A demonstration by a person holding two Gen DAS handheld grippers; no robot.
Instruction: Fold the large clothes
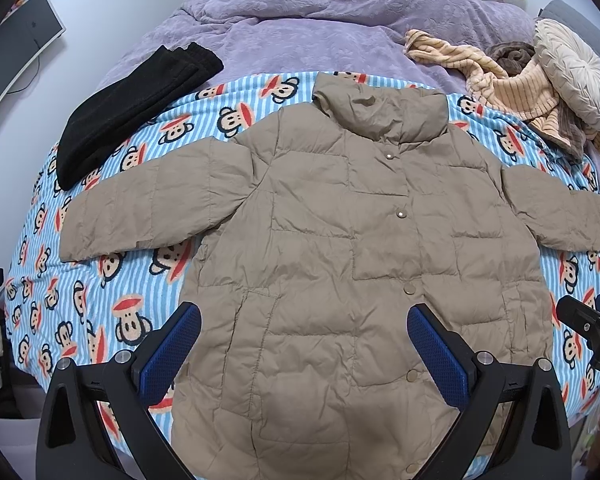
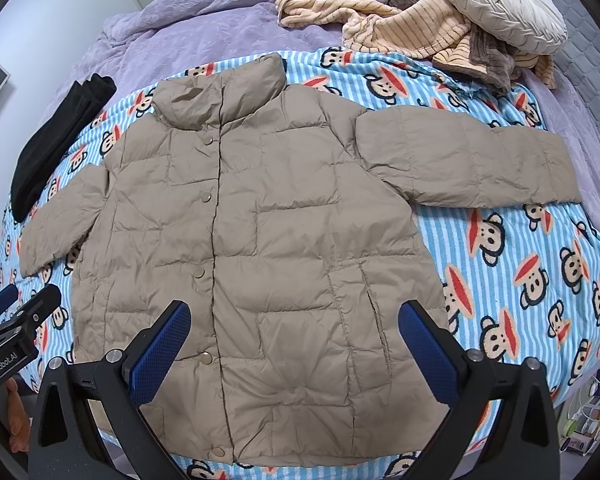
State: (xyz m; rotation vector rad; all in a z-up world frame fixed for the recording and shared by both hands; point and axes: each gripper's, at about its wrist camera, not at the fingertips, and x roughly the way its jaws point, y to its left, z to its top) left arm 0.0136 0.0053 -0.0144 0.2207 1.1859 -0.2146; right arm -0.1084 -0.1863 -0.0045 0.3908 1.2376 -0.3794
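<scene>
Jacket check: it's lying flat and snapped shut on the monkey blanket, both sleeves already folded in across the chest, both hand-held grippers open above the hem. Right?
Not quite. The tan jacket is flat and snapped shut on the monkey blanket, but its sleeves are still spread out to the sides, not folded in; the right wrist view shows this. The left hand-held gripper and right hand-held gripper are open above the hem.

A khaki-tan quilted jacket (image 1: 332, 248) with matching tan snaps lies on a blue-and-white striped blanket (image 1: 100, 304) printed with red-mouthed monkey faces; far beyond, a lilac bedspread (image 1: 300, 24), black garment (image 1: 132, 112) left, peach-and-brown striped clothing (image 2: 412, 32) and cream cushion (image 2: 496, 4) right.
</scene>
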